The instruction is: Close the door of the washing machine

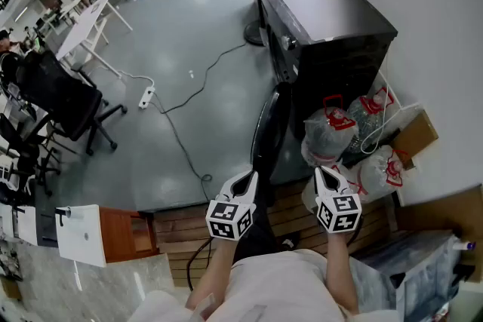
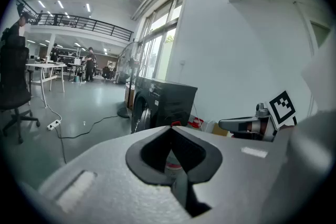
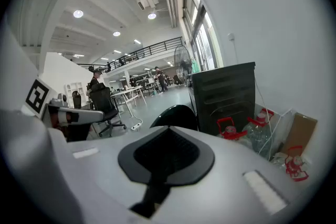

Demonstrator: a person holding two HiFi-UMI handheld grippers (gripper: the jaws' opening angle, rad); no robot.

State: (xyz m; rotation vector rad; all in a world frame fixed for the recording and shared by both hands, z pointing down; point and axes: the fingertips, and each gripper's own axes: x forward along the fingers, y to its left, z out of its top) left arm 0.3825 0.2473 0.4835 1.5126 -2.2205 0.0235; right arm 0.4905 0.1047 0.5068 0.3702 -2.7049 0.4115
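Closest to the head camera is the person's pale shirt (image 1: 279, 283), with both forearms reaching forward over a wooden platform (image 1: 181, 226). Each forearm ends in a gripper with a square-marker cube.

The left gripper (image 1: 249, 179) has its jaws pressed together and nothing between them. The right gripper (image 1: 321, 176) is likewise closed and empty. Both point forward and slightly down, side by side.

At far left, a black office chair (image 1: 60, 98) stands on the grey floor. Beyond it is a white table (image 1: 87, 26). A white power strip (image 1: 146, 96) lies further right, and a dark cable (image 1: 181, 143) runs from it across the floor toward the platform.

The washing machine door (image 1: 268, 136) stands open. It is swung out toward the person and seen edge-on as a dark curved panel. It rises just ahead of the grippers and between them. In the left gripper view it sits ahead of the jaws, apart from them. In the right gripper view its rounded edge shows just beyond the jaw tips, and no contact can be made out.

The black washing machine (image 1: 332, 34) stands against the white wall, with a fan stand (image 1: 256, 26) just to its left. To its right, between the machine and the wall, are clear water bottles with red handles (image 1: 332, 132). A flat piece of cardboard (image 1: 413, 138) lies to their right, against the wall.
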